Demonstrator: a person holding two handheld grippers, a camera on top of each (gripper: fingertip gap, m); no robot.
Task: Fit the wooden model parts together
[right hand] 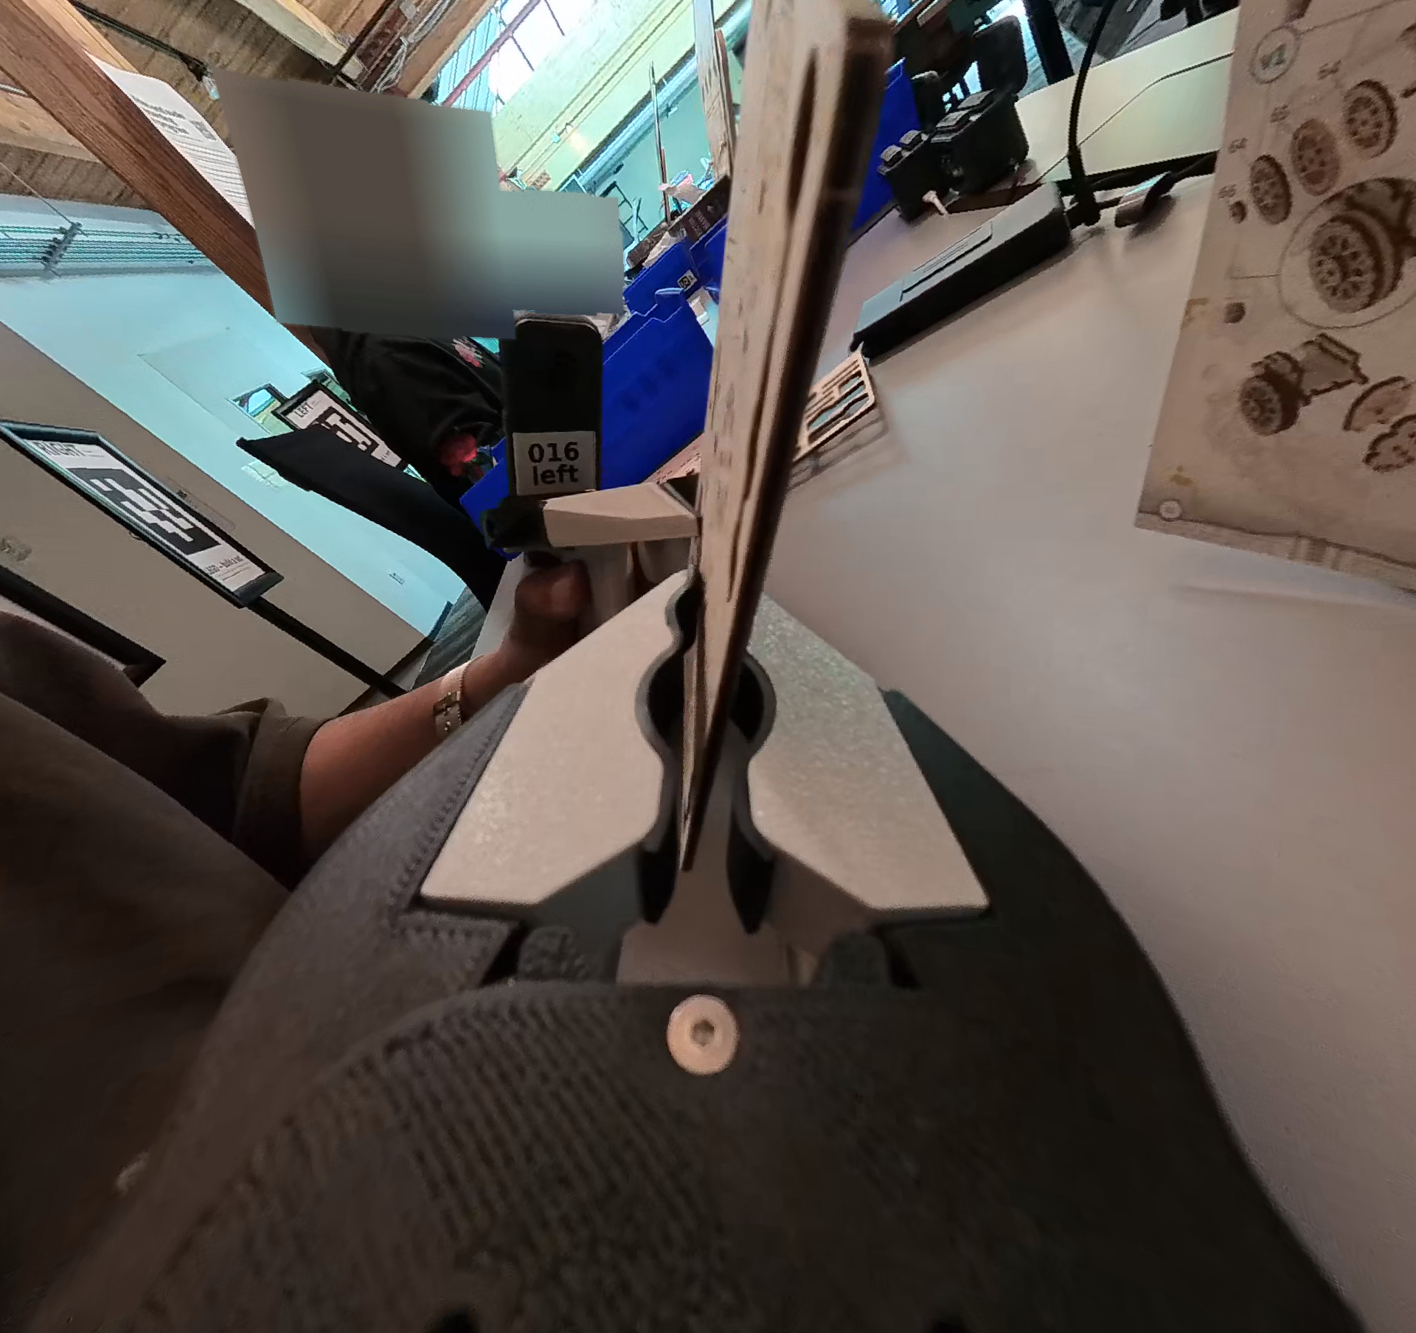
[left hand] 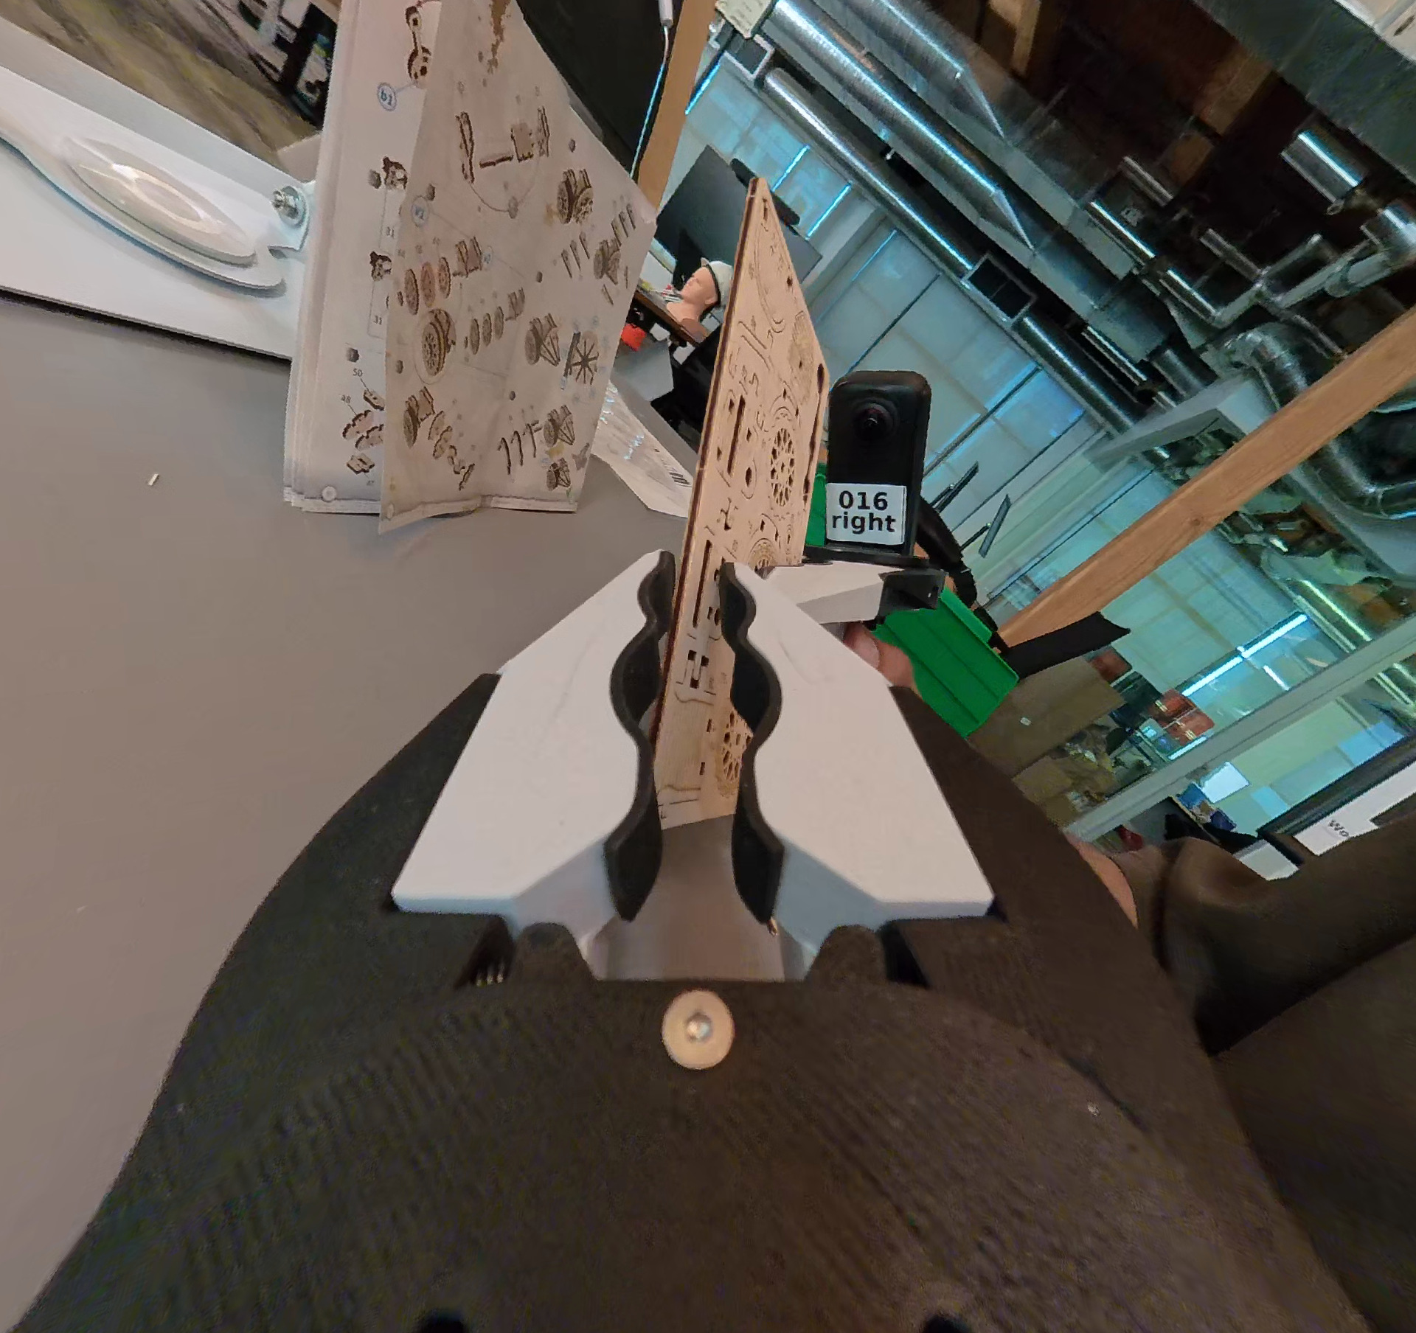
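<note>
A thin laser-cut wooden parts sheet [left hand: 766, 392] stands upright on edge above the table, held from both sides. My left gripper [left hand: 697, 576] is shut on its lower edge, with the black wavy pads [left hand: 640, 683] on either face. My right gripper [right hand: 705, 607] is shut on the same sheet [right hand: 774, 300], which I see nearly edge-on and blurred. The right gripper's white finger [left hand: 835, 591] shows behind the sheet in the left wrist view. The left gripper's finger [right hand: 621, 519] meets the sheet from the left in the right wrist view.
Printed assembly instruction sheets [left hand: 490, 285] stand propped on the grey table [left hand: 153, 607]; they also show at the right [right hand: 1318, 262]. A white round lamp [left hand: 153, 201] lies far left. A second wooden fret [right hand: 839, 408], blue bins [right hand: 651, 377] and a black device [right hand: 965, 254] sit beyond. My two grippers' fingertips are within a few centimetres of each other.
</note>
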